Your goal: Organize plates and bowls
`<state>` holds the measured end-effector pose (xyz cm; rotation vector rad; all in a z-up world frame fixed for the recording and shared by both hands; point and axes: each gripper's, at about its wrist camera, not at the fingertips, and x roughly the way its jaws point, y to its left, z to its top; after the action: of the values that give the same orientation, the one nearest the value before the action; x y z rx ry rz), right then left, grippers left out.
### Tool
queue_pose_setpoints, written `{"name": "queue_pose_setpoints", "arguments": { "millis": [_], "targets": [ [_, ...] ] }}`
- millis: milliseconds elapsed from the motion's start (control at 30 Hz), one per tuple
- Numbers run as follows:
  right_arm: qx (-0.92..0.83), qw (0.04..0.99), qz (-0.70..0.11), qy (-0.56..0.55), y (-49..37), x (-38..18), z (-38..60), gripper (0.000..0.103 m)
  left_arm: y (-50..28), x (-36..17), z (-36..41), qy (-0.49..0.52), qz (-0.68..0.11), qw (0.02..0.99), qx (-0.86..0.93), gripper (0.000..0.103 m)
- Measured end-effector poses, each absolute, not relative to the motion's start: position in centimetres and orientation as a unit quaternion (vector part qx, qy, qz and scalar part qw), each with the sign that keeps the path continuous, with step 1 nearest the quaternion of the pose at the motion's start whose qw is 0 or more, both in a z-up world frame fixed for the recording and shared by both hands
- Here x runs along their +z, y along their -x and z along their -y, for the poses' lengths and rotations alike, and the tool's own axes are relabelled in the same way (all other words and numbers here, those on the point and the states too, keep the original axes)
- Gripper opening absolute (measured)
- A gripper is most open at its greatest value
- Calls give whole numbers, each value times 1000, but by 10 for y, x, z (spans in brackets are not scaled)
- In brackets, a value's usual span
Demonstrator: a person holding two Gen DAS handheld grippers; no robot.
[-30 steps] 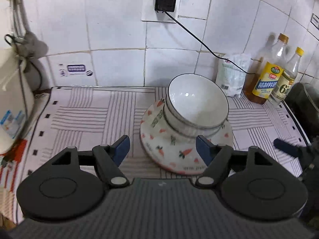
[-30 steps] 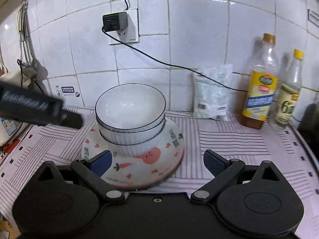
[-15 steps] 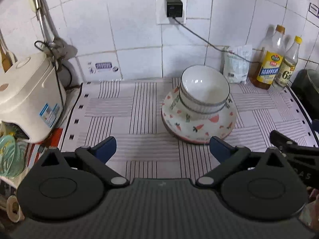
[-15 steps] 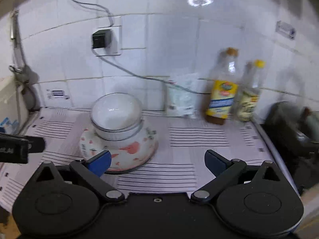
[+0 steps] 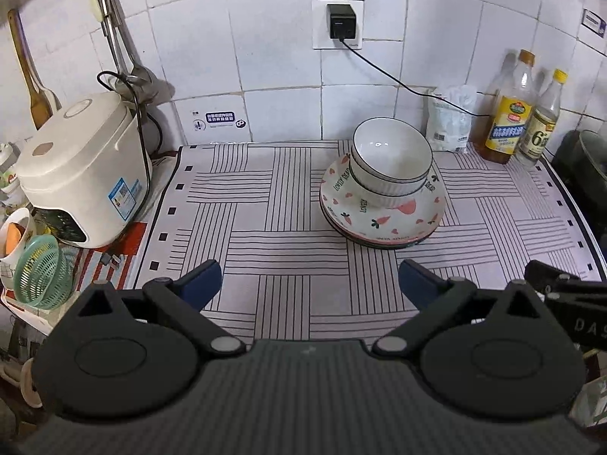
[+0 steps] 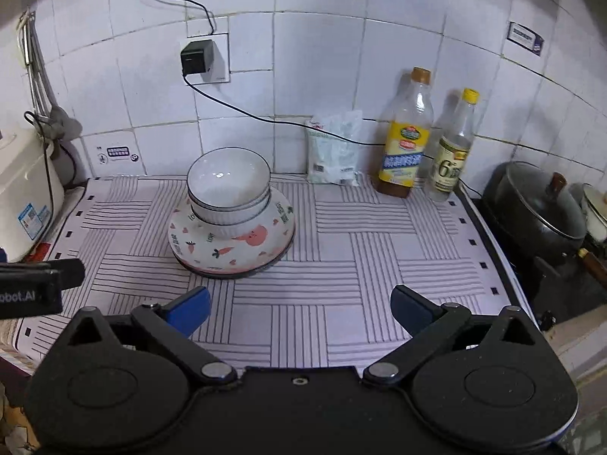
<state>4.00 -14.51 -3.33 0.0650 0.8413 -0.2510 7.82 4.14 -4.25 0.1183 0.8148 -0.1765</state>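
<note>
Two white bowls with dark rims [image 5: 390, 157] [image 6: 228, 185] sit nested on a stack of carrot-patterned plates [image 5: 383, 220] [image 6: 231, 244] on the striped mat. My left gripper [image 5: 309, 280] is open and empty, well in front of the stack. My right gripper [image 6: 299, 309] is open and empty, in front of and right of the stack. The right gripper's body shows at the right edge of the left wrist view [image 5: 569, 303]; the left one shows at the left edge of the right wrist view [image 6: 34, 284].
A white rice cooker [image 5: 79, 174] and a green basket [image 5: 41, 273] stand at the left. Two oil bottles [image 6: 408, 136] and a white bag [image 6: 334, 151] line the tiled wall. A black pot [image 6: 538, 208] sits at the right. A charger cable crosses the wall.
Both grippers have pulled back from the stack, so it looks smaller and farther. The bowls and plates have not moved.
</note>
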Motion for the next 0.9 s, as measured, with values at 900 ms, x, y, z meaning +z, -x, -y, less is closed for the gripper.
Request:
{"name": "queue_pose_setpoints", "arguments": {
  "millis": [900],
  "targets": [
    [-128,895,-425,-39,-9,-32,152,103,-44,-39,-35,-95,-393,912,-73,101]
  ]
}}
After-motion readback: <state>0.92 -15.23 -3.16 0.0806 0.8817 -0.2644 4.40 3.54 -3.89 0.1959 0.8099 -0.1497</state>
